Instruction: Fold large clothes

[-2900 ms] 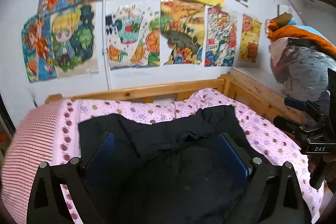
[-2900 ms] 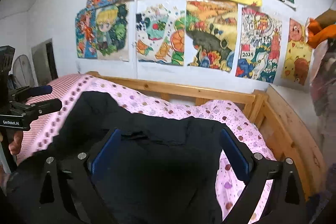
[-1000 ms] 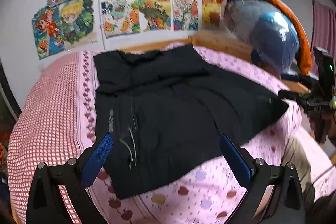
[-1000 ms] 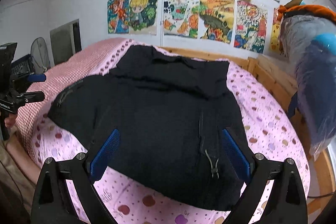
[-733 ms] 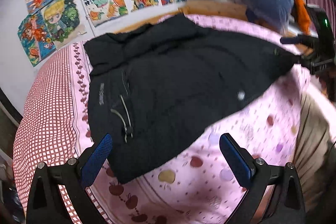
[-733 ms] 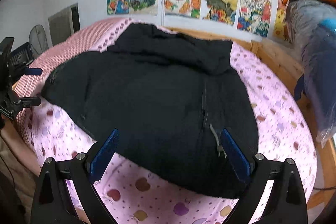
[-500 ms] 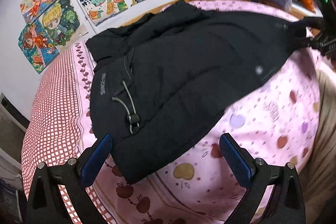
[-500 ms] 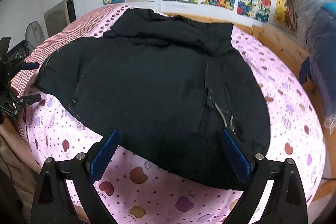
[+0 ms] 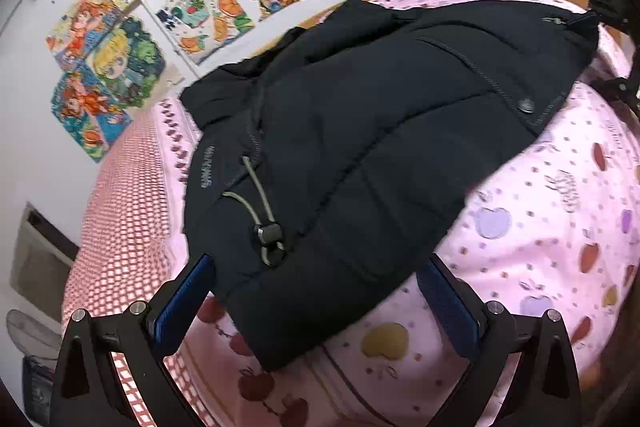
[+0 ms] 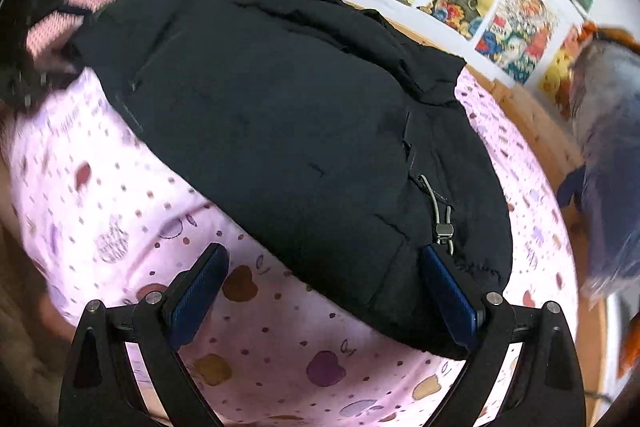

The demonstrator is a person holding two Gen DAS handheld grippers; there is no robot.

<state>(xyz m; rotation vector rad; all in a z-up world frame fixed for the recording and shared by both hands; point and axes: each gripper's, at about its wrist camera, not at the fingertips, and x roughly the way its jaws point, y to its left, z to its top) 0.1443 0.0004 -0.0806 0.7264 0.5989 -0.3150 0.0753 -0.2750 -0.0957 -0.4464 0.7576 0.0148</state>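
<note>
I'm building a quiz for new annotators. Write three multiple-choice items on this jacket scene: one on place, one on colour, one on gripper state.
1. Where does the black jacket lie?
A. on the pink bedsheet
B. on the floor
C. hung on the wall

2. What colour are the gripper finger pads?
A. red
B. blue
C. white

3. How stands the left gripper?
A. shut on the hem
B. shut on the drawcord
C. open

Key: 1 A, sheet shows around the jacket's near edges; 2 B, blue pads show in both wrist views; 3 C, its fingers stand wide apart, with the jacket's corner in view between them.
</note>
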